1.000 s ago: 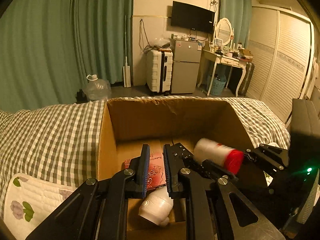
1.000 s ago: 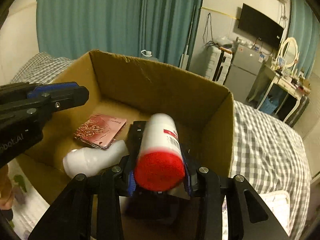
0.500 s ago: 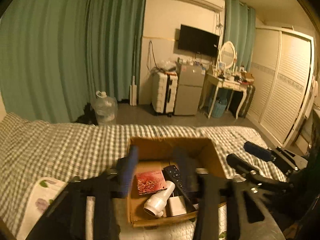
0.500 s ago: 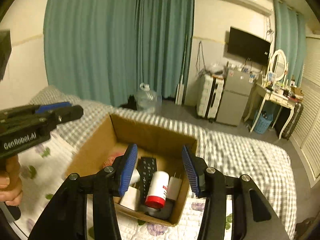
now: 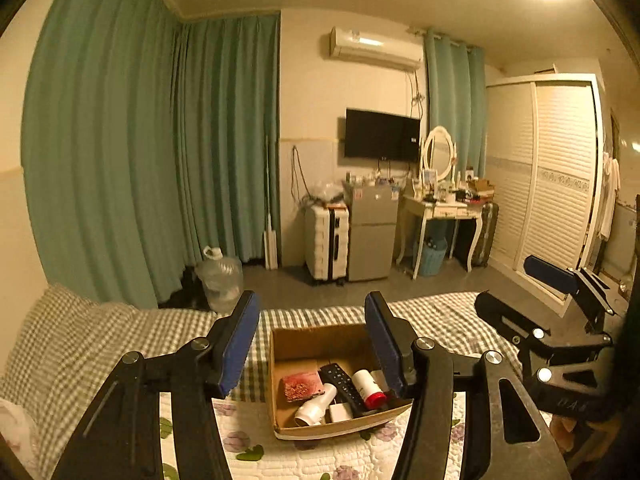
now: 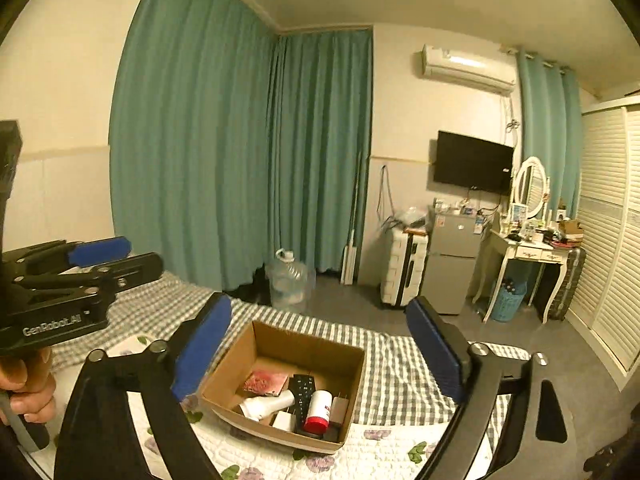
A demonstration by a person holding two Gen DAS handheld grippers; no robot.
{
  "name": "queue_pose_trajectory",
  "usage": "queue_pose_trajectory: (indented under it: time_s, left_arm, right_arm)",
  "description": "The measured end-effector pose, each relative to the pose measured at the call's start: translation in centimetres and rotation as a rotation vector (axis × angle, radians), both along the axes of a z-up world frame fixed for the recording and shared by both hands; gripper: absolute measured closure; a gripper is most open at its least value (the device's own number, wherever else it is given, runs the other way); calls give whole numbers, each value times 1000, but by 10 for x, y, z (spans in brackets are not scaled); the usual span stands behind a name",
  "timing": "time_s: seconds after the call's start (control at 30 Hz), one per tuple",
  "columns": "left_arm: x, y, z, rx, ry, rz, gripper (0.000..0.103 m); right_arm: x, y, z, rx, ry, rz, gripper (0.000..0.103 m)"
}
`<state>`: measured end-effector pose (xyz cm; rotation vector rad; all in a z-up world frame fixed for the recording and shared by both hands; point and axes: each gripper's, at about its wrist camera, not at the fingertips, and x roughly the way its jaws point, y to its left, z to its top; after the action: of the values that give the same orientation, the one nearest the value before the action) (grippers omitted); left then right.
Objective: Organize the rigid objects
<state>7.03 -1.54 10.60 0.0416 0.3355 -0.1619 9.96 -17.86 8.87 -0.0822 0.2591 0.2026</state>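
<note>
Both the left gripper (image 5: 312, 340) and right gripper (image 6: 320, 344), newly opened and empty, hover above the cardboard box (image 6: 256, 344).

Teal curtains (image 6: 240, 152) hang behind a water jug (image 6: 289, 282).

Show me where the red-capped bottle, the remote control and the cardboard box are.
red-capped bottle (image 6: 318, 410), right wrist view, on its white body.
remote control (image 6: 303, 389), right wrist view, on its button face.
cardboard box (image 6: 308, 346), right wrist view, on its far inner wall.
</note>
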Motion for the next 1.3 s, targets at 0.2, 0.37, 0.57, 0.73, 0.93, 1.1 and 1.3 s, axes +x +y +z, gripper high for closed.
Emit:
queue_pose_trajectory:
  time_s: [0.2,0.37,0.57,0.73,0.93,1.1,1.3]
  left_arm:
    - [-43,3,13,12,-84,42,36]
    - [-59,8,7,6,-101,69,35]
    - [-70,12,-20,-11,-117,54,35]
    - [-60,14,-46,-5,-74,53,35]
    - [-43,19,-76,0,-66,91,35]
    - [-14,20,-110,-26,-3,77,35]
    - [5,6,-150,52,49,64,35]
  right_arm:
    - [-42,-2,23,17,-59,-36,0]
    - [-75,-5,26,4,-121,-69,0]
    - [-88,4,7,-37,-137,-83,0]
    - [-81,11,-26,-70,-113,-75,0]
    - [-62,14,-58,-49,-54,-83,0]
    - [-36,10,-90,-23,10,-93,0]
    - [-12,-1,-125,-13,65,-125,0]
